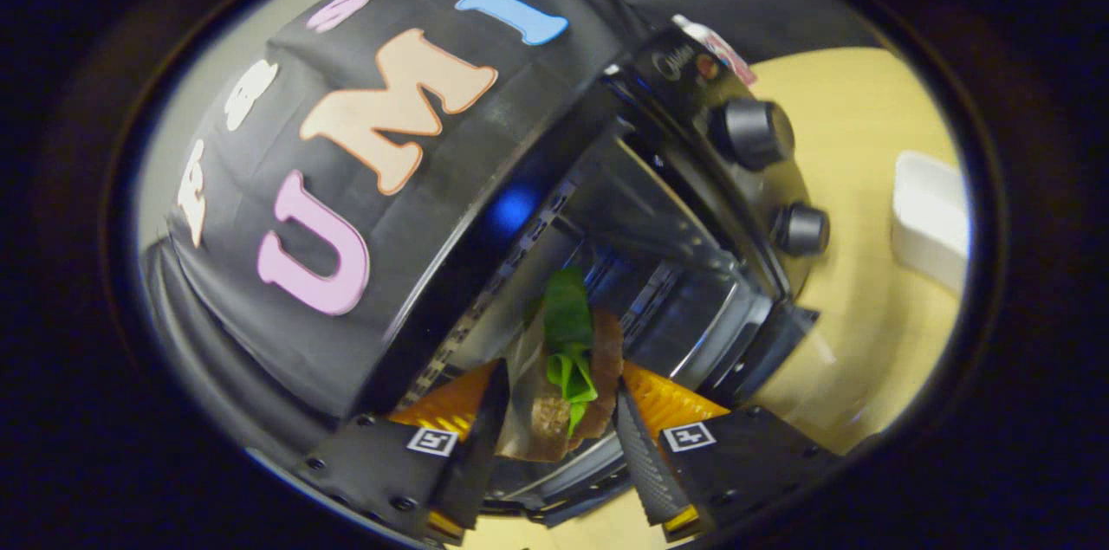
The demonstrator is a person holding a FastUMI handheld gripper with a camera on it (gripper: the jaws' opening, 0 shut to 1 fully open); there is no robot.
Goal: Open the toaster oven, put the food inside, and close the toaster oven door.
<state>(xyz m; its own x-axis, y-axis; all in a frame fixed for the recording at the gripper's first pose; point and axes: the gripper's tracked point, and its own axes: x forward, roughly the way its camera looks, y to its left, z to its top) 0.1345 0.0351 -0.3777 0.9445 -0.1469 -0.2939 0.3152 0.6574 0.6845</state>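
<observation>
Between hand-held gripper point(554, 424) fingers, sandwich point(567, 377).

A brown toasted sandwich with green lettuce point(567, 377) is clamped upright between the gripper point(554, 424) fingers. At twelve o'clock ahead gapes the open black toaster oven point(658, 273), two round knobs at two o'clock.

claw point(554, 429) – clamped on sandwich point(567, 377) | toaster oven point(693, 212) open just ahead
</observation>
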